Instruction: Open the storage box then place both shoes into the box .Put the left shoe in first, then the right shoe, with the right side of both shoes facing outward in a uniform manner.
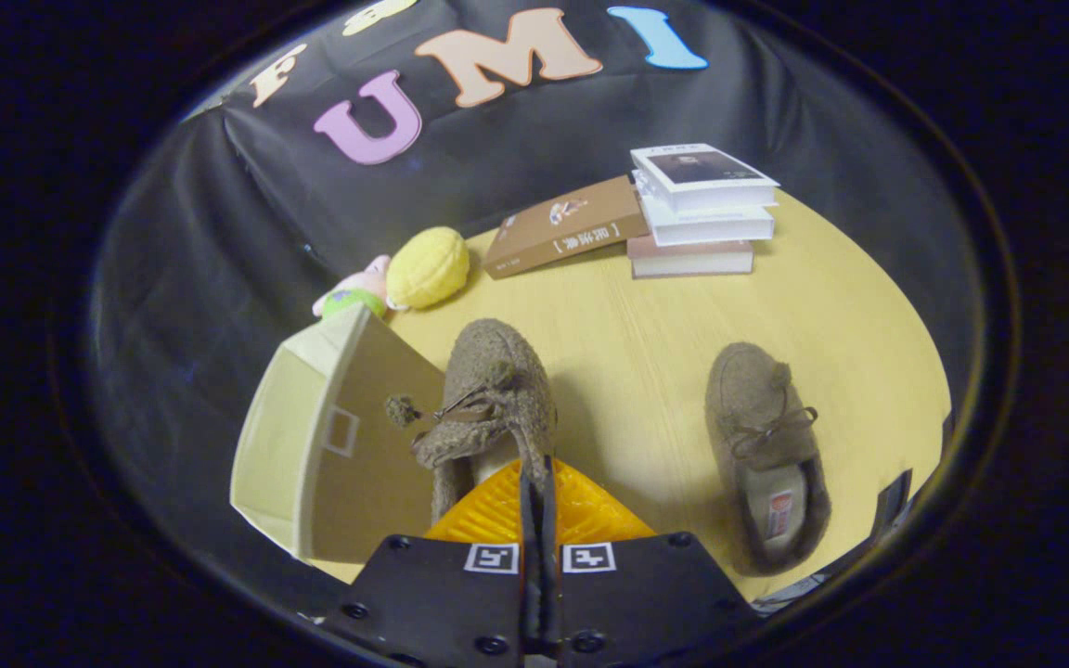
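A fuzzy brown shoe (495, 390) with pom-pom laces points away from me, just right of the cream storage box (349, 445). My gripper (535, 482) is shut on the shoe's heel collar, the orange fingers (488, 510) pressed together with the rim between them. The shoe's toe overlaps the box's tan face, which carries a small label window. Whether the box is open I cannot tell from this angle. The second brown shoe (762, 445) lies flat on the wooden table (646, 343) to the right of the fingers, its opening facing me.
Beyond the shoes, a stack of three books (701, 209) stands at the back of the table, with a brown book (564, 227) leaning beside it. A yellow plush (427, 267) and a pink-green toy (349, 295) sit behind the box.
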